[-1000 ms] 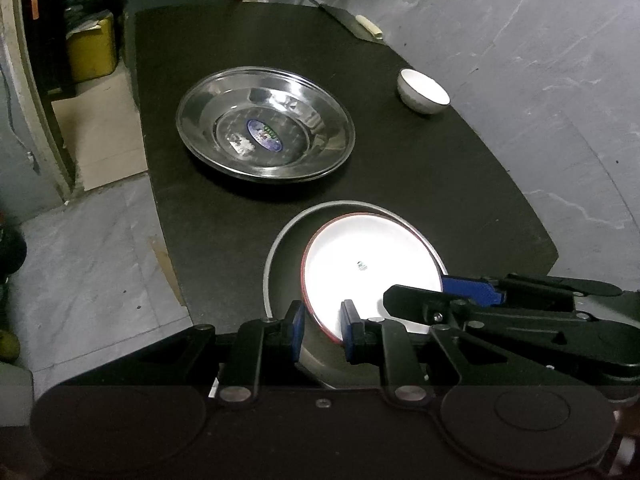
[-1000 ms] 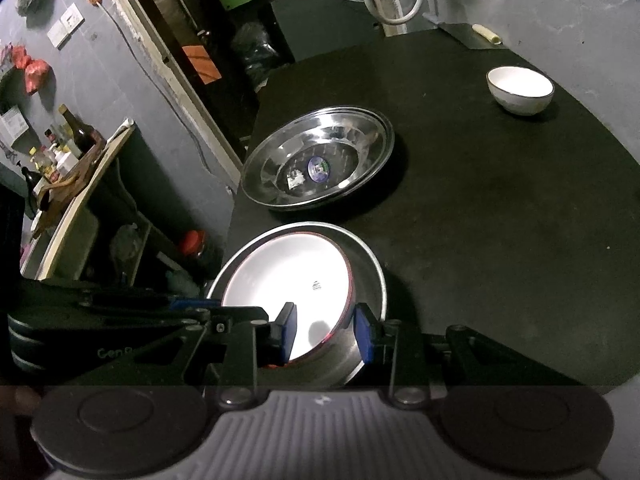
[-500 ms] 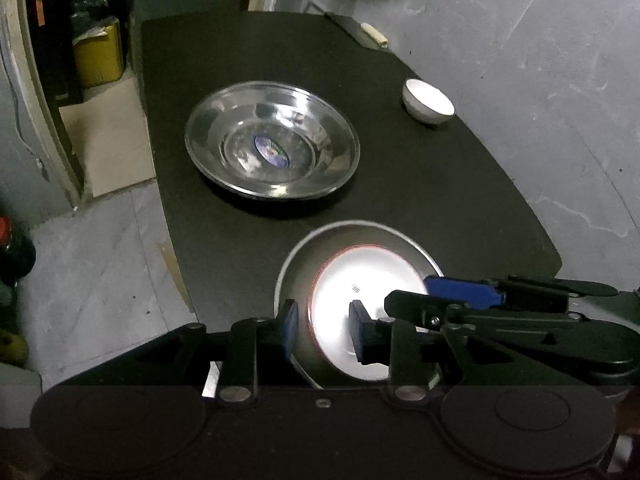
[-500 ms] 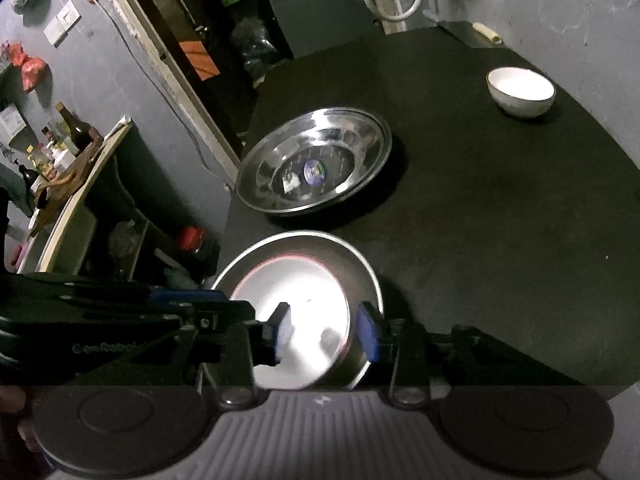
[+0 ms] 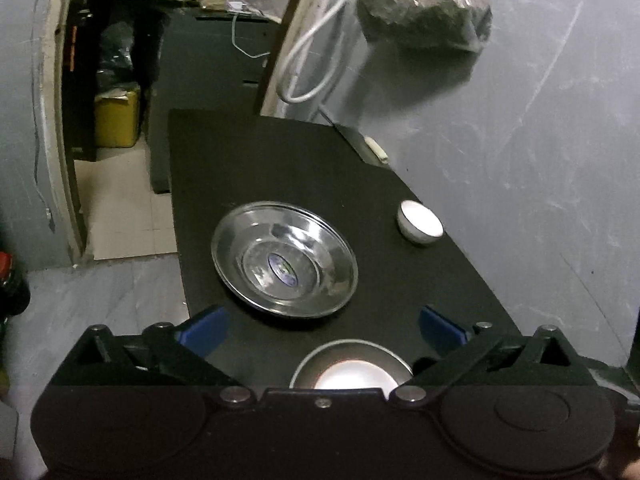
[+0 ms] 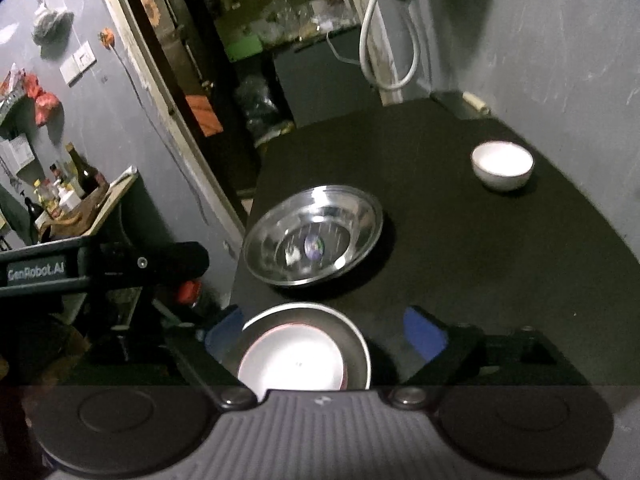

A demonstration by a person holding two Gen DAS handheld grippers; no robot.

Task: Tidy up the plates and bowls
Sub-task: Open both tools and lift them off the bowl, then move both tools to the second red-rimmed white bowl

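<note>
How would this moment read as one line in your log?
left gripper: open | right gripper: open | white plate: inside steel pan | steel dish, white bowl: untouched

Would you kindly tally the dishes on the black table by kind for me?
Steel dishes: 2, the large steel basin and the steel plate near the table edge.
White dishes: 2, the small white bowl by the wall and the red-rimmed white plate lying in the steel plate.
Total: 4 dishes.
</note>
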